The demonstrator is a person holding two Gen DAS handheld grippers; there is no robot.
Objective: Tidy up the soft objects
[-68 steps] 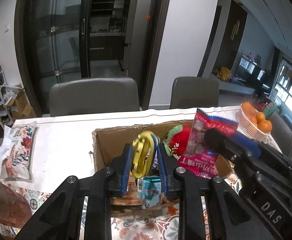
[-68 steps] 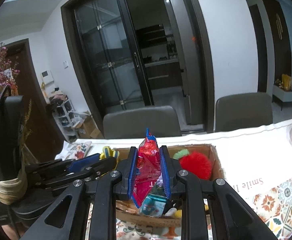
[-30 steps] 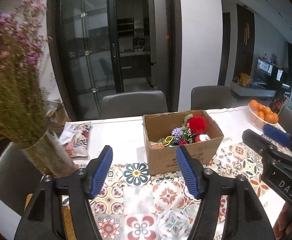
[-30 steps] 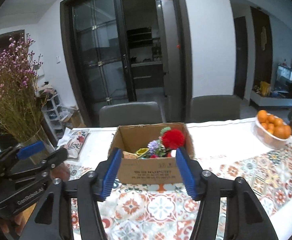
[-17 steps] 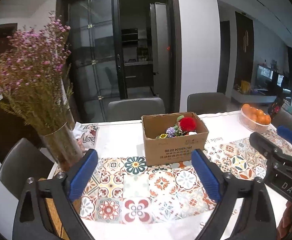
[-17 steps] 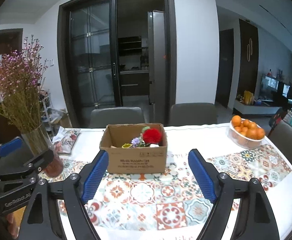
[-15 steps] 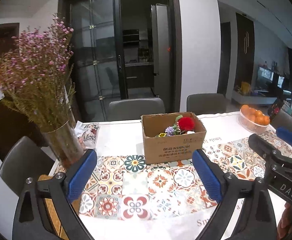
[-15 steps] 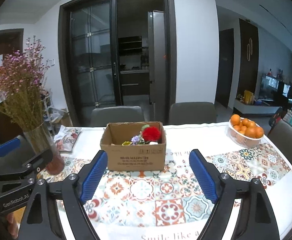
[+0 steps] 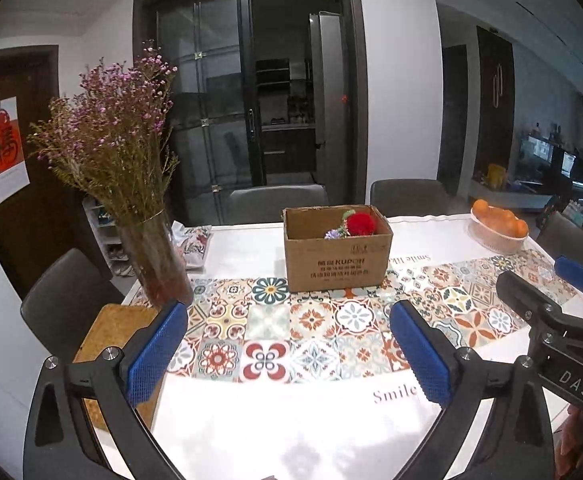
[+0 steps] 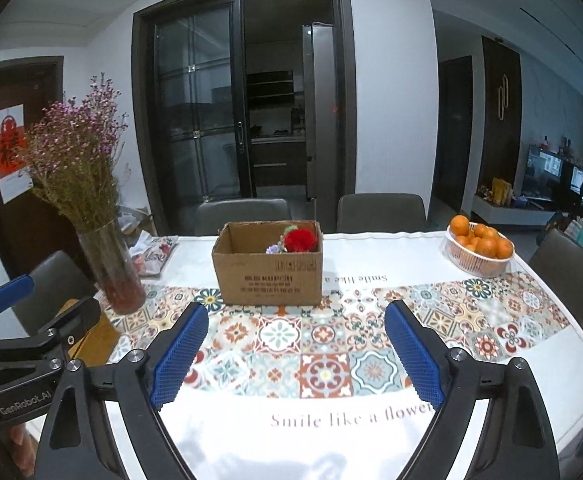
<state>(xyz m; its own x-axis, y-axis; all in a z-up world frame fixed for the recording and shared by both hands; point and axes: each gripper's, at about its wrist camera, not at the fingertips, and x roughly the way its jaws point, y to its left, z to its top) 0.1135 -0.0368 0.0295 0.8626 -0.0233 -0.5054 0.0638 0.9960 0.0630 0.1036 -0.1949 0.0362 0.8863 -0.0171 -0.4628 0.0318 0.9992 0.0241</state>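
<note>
Item: cardboard box (image 9: 337, 254), open-topped, printed lettering on its near face, standing on the counter (image 9: 251, 420) at the far edge of a tiled-pattern runner (image 9: 315, 336). Contents visible over the rim: a red fluffy pompom (image 9: 360, 224) toward the right side of the box, with a small purple flower (image 9: 332, 234) just beside it on its left and a green sprig above; anything deeper in the box is hidden by its walls. Left tool (image 9: 289, 346): blue-padded fingers spread wide, nothing between them, held above the near part of the counter, well apart from the box. Right tool (image 10: 296, 354): likewise spread wide and empty, pointing at the box from the near side (each tool's body shows at the edge of the other's view). Accessory items: glass vase (image 9: 153, 258) with dried pink-purple flowers (image 9: 111, 136) at the left end of the counter, next to a cork mat (image 9: 109, 332); a floral-printed soft pack (image 9: 193, 244), possibly tissues, lying behind the vase near the far edge; white basket of oranges (image 10: 479, 250) at the far right. The cloth carries the words "Smile like a flower" along its near white border. Grey chairs (image 10: 243, 216) stand behind the counter, before dark glass doors.
</note>
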